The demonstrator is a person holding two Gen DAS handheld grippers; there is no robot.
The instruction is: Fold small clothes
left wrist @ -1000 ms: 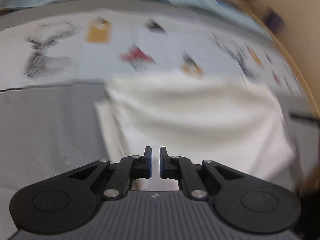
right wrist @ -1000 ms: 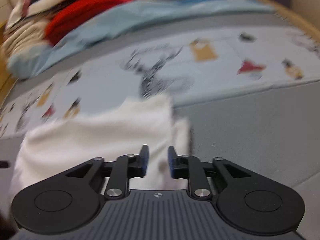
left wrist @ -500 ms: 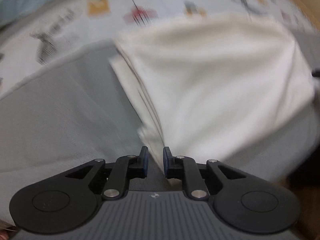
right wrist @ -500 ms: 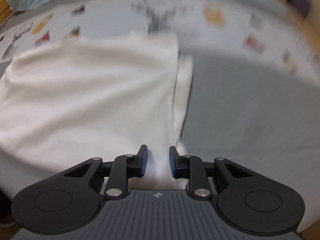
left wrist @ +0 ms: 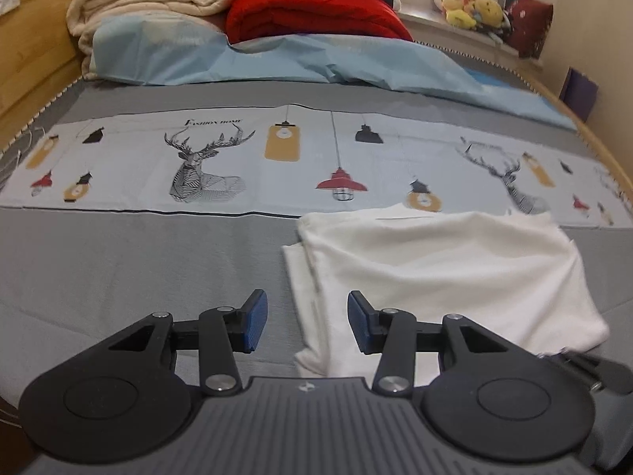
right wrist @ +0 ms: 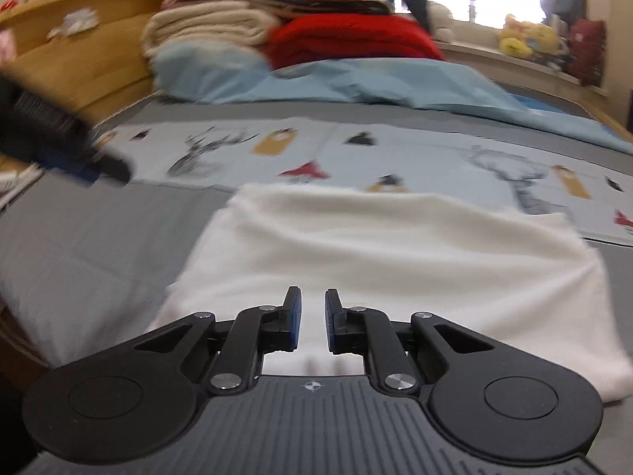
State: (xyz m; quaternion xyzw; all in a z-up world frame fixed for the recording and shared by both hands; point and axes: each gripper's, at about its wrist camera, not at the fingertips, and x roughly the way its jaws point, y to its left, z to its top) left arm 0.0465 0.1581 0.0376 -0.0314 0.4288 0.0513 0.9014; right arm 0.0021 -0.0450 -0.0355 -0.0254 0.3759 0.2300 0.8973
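A folded white garment [left wrist: 443, 269] lies flat on the grey bed cover, in several layers with its edges showing at the left. My left gripper [left wrist: 307, 322] is open and empty, raised just above the garment's near left corner. In the right wrist view the same garment [right wrist: 395, 253] lies ahead. My right gripper [right wrist: 312, 324] hovers over its near edge with the jaws a narrow gap apart and nothing between them. The left gripper [right wrist: 99, 170] shows blurred at the left of the right wrist view.
A printed strip with deer and lamps [left wrist: 277, 158] crosses the bed behind the garment. A light blue sheet [left wrist: 316, 63], folded beige blankets [left wrist: 150, 0] and a red blanket [left wrist: 316, 12] are stacked at the head. A wooden bed frame [left wrist: 31, 59] runs along the left.
Both grippers have let go of the garment and drawn back and up. The left jaws have opened wide. The garment now lies folded flat on the bed.
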